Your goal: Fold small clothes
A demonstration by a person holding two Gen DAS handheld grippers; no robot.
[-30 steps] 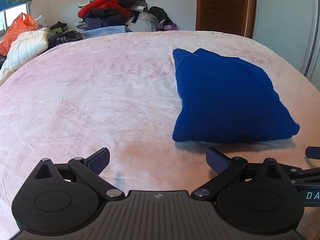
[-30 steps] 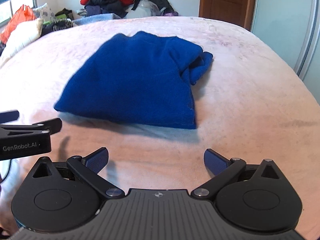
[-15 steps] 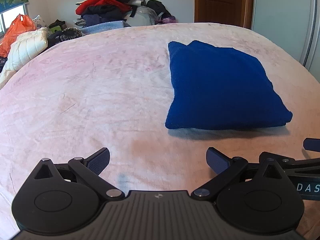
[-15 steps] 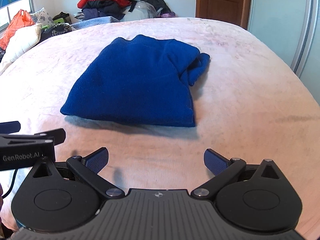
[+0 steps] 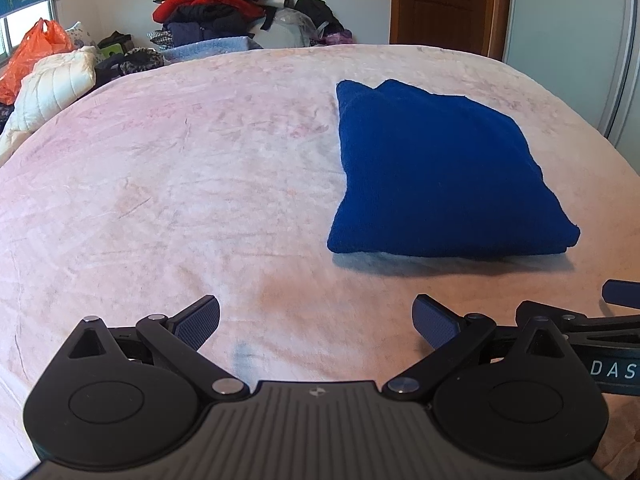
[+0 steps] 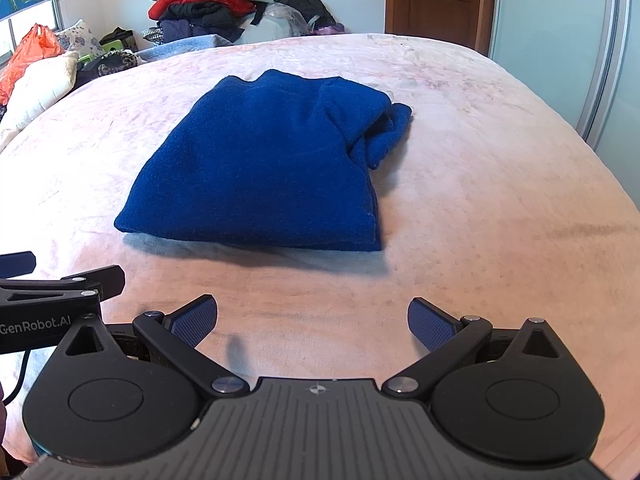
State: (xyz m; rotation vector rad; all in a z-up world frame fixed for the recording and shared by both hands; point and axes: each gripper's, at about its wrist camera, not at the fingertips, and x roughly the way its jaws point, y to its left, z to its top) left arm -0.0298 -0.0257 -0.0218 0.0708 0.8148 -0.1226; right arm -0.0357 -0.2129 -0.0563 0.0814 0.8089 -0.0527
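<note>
Hovering low over the near edge of the bed [image 5: 168,184], the left gripper [image 5: 316,322] had its blue-padded fingers [image 5: 198,322] spread wide with nothing between them, only pink cover showing in the gap. Beside it the right gripper [image 6: 312,320] hung in the same way above the near edge, its fingers [image 6: 430,324] also parted and holding nothing; each tool showed in the other's view as a dark bar at the frame side, the two close together. Past both pairs of pads lay a bare strip of the pink plush cover, and beyond that the folded blue garment [image 6: 260,172] rested flat on the bed, apart from both grippers. In the left wrist view the blue garment [image 5: 436,172] sat toward the right side of the bed, its near folded edge thick and casting a shadow on the cover. From the right wrist view a bunched bit of the same cloth stuck out at its far right corner. Farther on, past the far edge of the bed, a pile of clothes [image 5: 216,8] in red and black stood against the wall, with a white quilted cushion [image 5: 52,88] and an orange plastic bag [image 5: 34,54] off the far left corner. A brown wooden door [image 6: 432,0] stood behind the far right corner.
</note>
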